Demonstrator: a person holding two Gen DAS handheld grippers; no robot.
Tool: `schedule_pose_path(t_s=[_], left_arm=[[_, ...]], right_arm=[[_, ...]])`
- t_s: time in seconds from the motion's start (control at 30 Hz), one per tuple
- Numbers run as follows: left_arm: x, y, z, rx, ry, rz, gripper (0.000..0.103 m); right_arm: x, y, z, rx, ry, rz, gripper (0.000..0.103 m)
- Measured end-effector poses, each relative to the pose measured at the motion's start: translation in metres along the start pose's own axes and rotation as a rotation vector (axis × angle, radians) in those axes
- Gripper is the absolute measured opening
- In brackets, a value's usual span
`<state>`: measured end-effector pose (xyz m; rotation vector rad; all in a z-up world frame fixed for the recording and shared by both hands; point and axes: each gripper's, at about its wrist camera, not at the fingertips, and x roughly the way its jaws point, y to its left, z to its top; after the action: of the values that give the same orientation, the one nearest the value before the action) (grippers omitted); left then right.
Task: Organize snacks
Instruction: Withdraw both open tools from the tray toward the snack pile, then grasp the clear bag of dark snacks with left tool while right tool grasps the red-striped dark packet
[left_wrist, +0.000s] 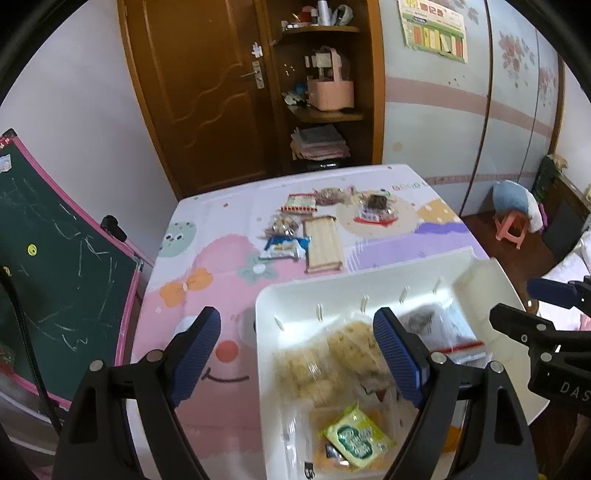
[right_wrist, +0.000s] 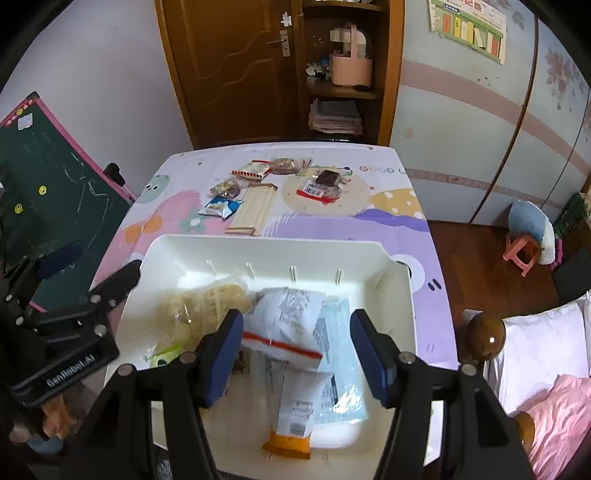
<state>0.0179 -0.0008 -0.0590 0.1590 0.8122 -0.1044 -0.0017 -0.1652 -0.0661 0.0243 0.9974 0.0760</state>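
Grippers — left gripper (left_wrist: 297, 354) and right gripper (right_wrist: 295, 354) — angle downward over white bin (right_wrist: 391, 266), jaws apart, empty.

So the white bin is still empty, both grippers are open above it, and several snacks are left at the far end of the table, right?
Not quite: the white bin already holds several snack packets, as the right wrist view shows. The rest stands: the left gripper and right gripper are open above it, and snacks remain at the table's far end.

blurred: biscuit bag (left_wrist: 332, 354) in bin | cut off: orange pkt (right_wrist: 286, 445) behind others | labels prob. unreadable
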Motion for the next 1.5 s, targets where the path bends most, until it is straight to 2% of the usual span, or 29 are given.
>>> schedule_pose_path(t_s=[0.23, 0.33, 0.43, 0.63, 0.83, 1.07, 1.27, 1.5], left_arm=[[-0.004, 0.007, 0.031, 0.013, -0.073, 0.046, 0.084], [-0.012, 0.009, 0.048, 0.032, -0.132, 0.085, 0.084], [-0.017, 0.009, 0.066, 0.052, -0.169, 0.092, 0.09], [-0.019, 0.017, 0.11, 0.037, -0.191, 0.066, 0.09], [-0.03, 0.017, 0.149, 0.068, -0.258, 0.098, 0.09], [-0.019, 0.023, 0.189, 0.062, -0.222, 0.097, 0.09], [-0.006, 0.031, 0.225, 0.033, -0.181, 0.1, 0.09], [0.018, 0.031, 0.265, 0.047, -0.112, 0.112, 0.09]], right_arm=[[0.005, -0.006, 0.02, -0.024, -0.002, -0.02, 0.061], [0.002, -0.008, 0.032, -0.054, -0.022, -0.08, 0.061], [-0.004, -0.01, 0.046, -0.087, -0.053, -0.113, 0.061], [-0.018, -0.021, 0.086, -0.113, -0.096, -0.144, 0.06], [-0.041, -0.029, 0.131, -0.143, -0.176, -0.196, 0.06], [-0.048, -0.039, 0.177, -0.154, -0.211, -0.237, 0.06], [-0.037, -0.046, 0.207, -0.138, -0.18, -0.204, 0.06], [-0.024, -0.05, 0.248, -0.122, -0.156, -0.189, 0.06]])
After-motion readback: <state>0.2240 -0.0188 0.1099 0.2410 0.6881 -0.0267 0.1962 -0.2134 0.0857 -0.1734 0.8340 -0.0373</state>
